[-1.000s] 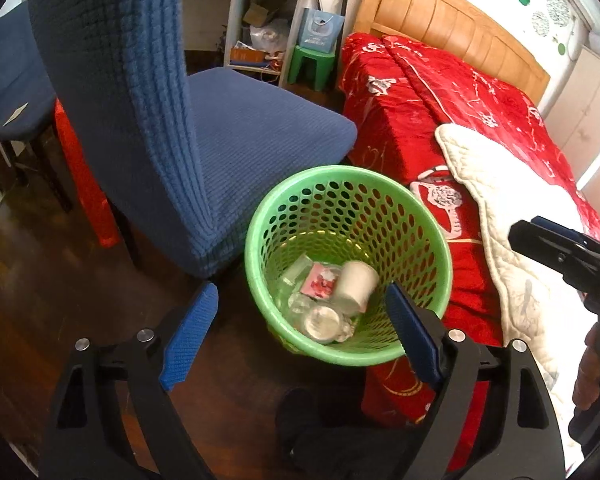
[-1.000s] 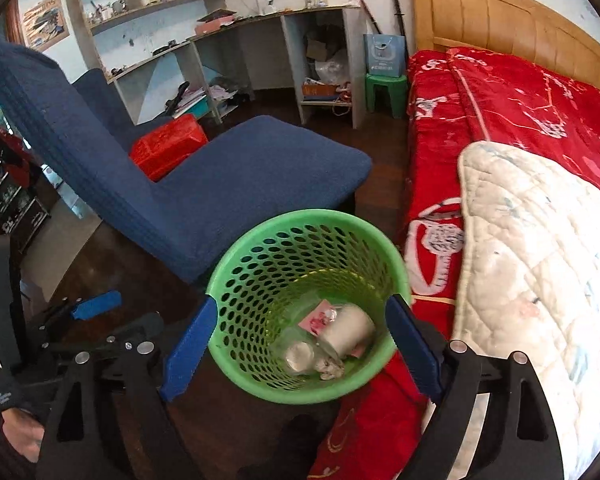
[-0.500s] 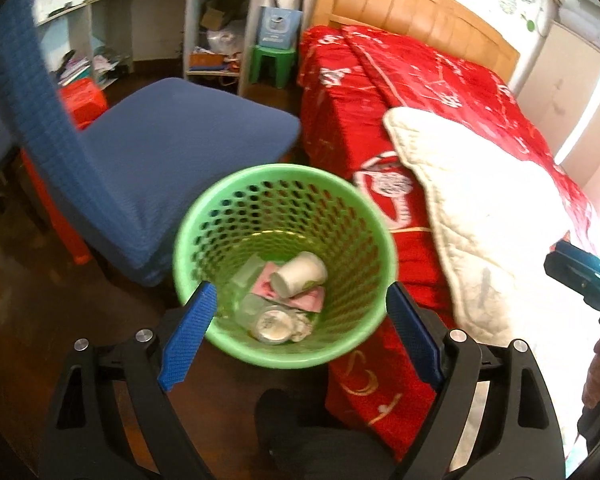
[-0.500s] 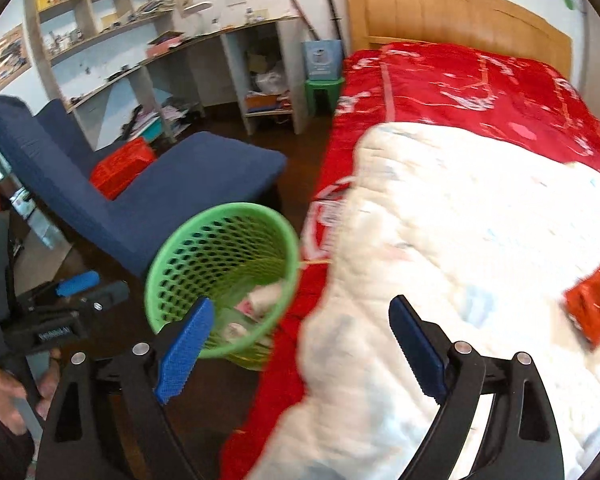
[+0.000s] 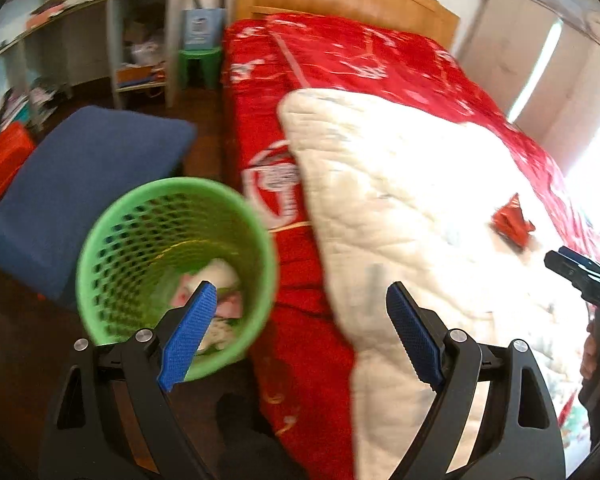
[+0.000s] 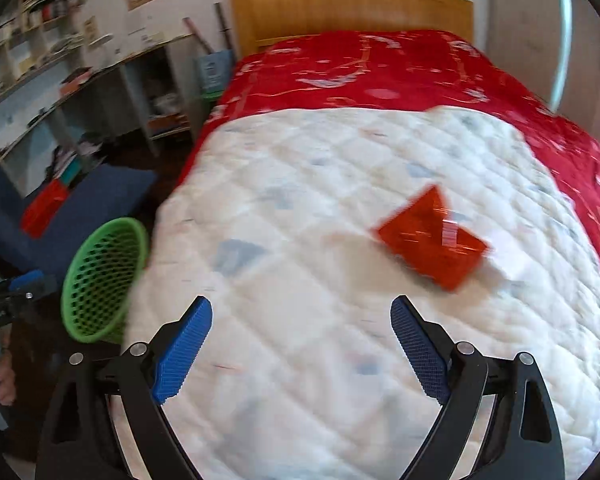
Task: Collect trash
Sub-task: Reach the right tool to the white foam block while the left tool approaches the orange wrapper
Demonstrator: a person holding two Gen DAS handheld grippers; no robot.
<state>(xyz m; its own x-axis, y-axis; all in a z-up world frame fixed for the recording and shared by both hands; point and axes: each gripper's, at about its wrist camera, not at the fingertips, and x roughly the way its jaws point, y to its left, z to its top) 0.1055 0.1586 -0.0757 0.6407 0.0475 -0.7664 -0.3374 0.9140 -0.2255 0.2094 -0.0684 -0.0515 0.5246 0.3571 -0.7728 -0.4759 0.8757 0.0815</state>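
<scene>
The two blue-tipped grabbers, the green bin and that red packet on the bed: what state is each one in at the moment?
Left gripper: open, holding nothing.
Right gripper: open, holding nothing, over the white quilt.
Green perforated plastic basket: upright on the floor beside the bed, some trash in the bottom.
Red crumpled wrapper: lying loose on the quilt, ahead of the right gripper, not yet picked up.

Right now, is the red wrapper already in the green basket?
No, the red wrapper lies on the white quilt on the bed, apart from the green basket beside it.
</scene>
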